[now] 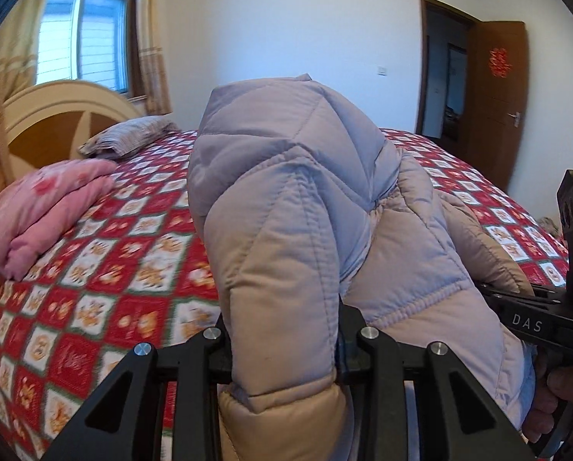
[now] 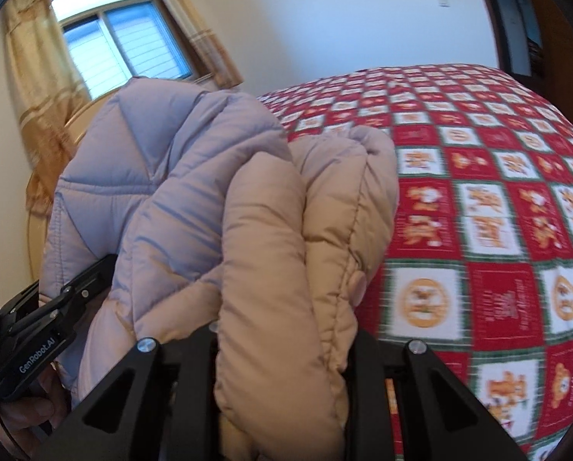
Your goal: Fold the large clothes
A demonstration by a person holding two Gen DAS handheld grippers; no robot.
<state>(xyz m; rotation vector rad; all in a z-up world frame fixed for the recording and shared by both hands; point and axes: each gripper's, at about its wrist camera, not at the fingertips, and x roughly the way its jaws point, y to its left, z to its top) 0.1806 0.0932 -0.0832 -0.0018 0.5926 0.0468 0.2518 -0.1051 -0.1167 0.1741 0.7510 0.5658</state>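
A puffy quilted jacket (image 1: 286, 199), pale lilac and beige, is bunched up and held above the bed. My left gripper (image 1: 282, 345) is shut on a thick fold of it; the fingertips are buried in the fabric. My right gripper (image 2: 282, 349) is shut on another beige fold of the jacket (image 2: 271, 238). The right gripper also shows at the right edge of the left wrist view (image 1: 532, 307). The left gripper shows at the lower left of the right wrist view (image 2: 55, 307). The two grippers are close together, side by side.
The bed (image 1: 94, 292) carries a red and white patterned quilt. A folded pink blanket (image 1: 44, 211) and a grey striped pillow (image 1: 128, 138) lie near the headboard (image 1: 55, 115). An open brown door (image 1: 494, 88) is at the right, and a window (image 1: 82, 38) at the left.
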